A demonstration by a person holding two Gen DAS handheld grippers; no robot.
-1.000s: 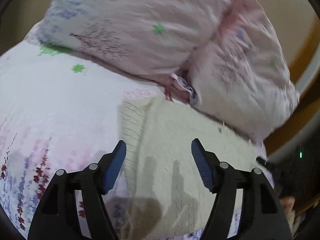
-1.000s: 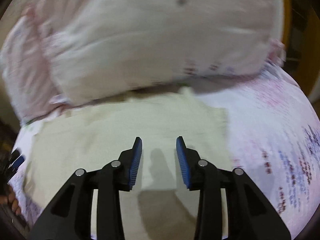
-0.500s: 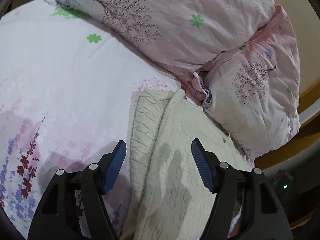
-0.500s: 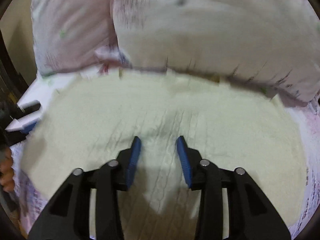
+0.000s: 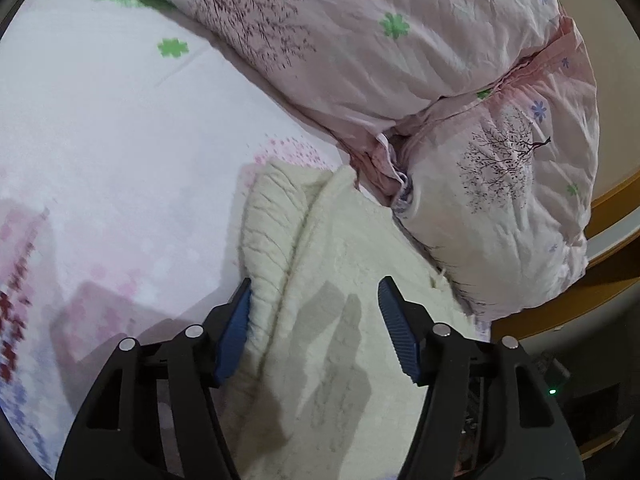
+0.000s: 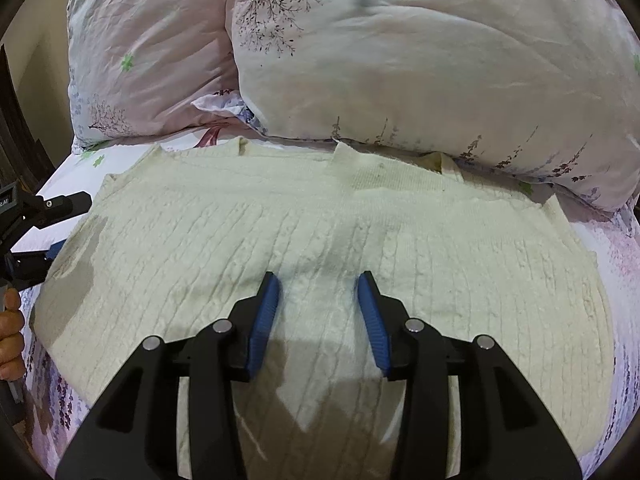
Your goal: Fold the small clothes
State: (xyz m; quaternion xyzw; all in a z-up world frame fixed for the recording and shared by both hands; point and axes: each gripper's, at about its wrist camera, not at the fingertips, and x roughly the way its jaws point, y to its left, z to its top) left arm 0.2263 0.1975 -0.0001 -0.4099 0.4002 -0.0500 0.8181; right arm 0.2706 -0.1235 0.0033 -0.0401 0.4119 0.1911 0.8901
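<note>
Bed (image 5: 100,128) w/ floral sheet: cream sweater (image 6: 320,232), pillows (image 6: 420,60) (two).

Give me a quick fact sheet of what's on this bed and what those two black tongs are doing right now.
Garment: cream knit sweater, spread flat on the bed
Surface: floral bedsheet
Behind it: two pink floral pillows, side by side
Left tongs: at the sweater's folded side edge, jaws closing, knit between them, not yet pinched
Right tongs: over the sweater's middle, jaws apart, nothing gripped
Person: fingers visible at the right view's left edge
</note>
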